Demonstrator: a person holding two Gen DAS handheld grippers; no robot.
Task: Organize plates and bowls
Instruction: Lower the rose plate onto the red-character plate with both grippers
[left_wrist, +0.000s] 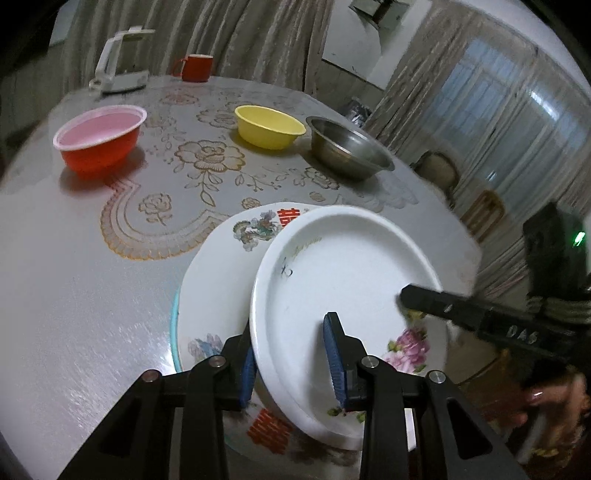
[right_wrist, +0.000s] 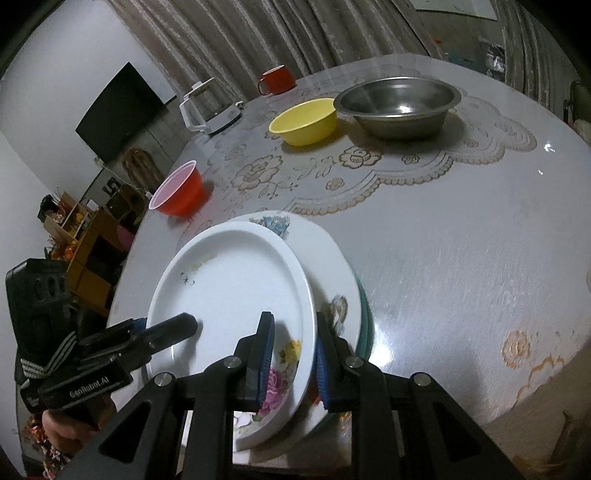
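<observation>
A white electric kettle (left_wrist: 120, 61) and a red mug (left_wrist: 195, 67) stand near each other at the far edge of the lace-patterned worktop (left_wrist: 74, 295), before grey curtains (left_wrist: 240, 33); a dark television (right_wrist: 118, 110) hangs on the wall.

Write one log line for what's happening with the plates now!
left gripper: astride white plate rim | right gripper: astride opposite rim | plate: tilted over decorated plate

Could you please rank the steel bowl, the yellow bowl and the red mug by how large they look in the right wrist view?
1. steel bowl, widest.
2. yellow bowl.
3. red mug, smallest, though it stands farther back, which shrinks it somewhat.
</observation>
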